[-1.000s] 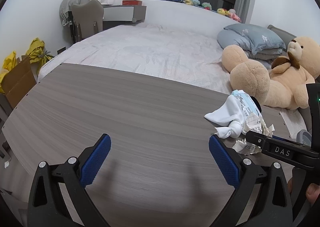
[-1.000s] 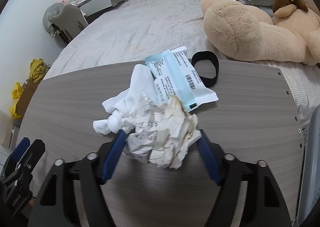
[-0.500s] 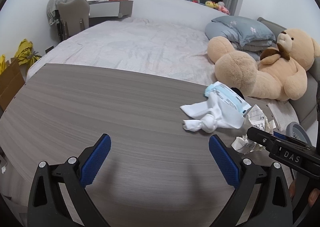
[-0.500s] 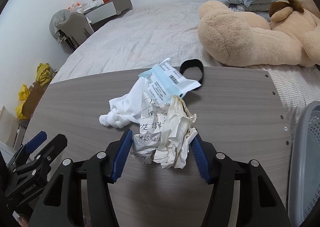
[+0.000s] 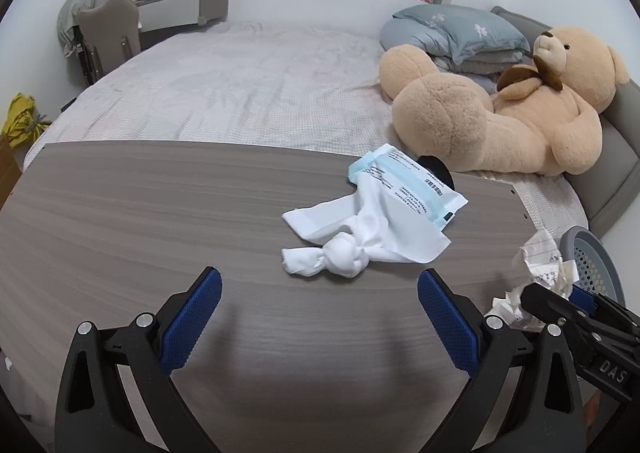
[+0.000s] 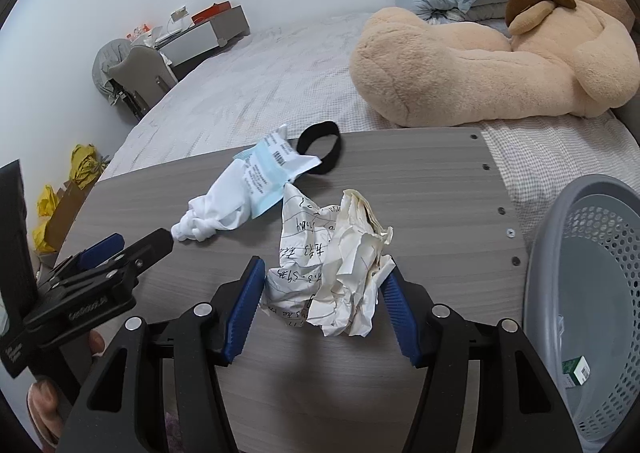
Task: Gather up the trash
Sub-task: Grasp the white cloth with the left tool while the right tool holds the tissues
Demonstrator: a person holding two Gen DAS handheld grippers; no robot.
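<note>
A wide bed (image 5: pixel 248 93) fills the background, with a big tan teddy bear (image 5: pixel 512 117) lying at two o'clock in the left wrist view, in front of grey-blue pillows (image 5: pixel 460 33). In front of the bed stands a grey wood-grain table (image 5: pixel 160 221). At four o'clock in the right wrist view a grey perforated basket (image 6: pixel 592 293) sits just off the table's edge, a small green-and-white box (image 6: pixel 576 371) on its bottom.

The left gripper (image 5: pixel 318 317) hangs over bare tabletop with its blue pads spread wide and nothing between them. The right gripper (image 6: pixel 322 305) is clamped on a crumpled wad of written paper (image 6: pixel 332 265), both pads pressing its sides; the wad sits above the table near the basket side.

On the table, at one o'clock from the left gripper, lies a knotted white cloth (image 5: pixel 352 237), partly under a white and light-blue packet (image 5: pixel 408 189). A black band (image 6: pixel 320 145) lies just behind the packet, touching it.
</note>
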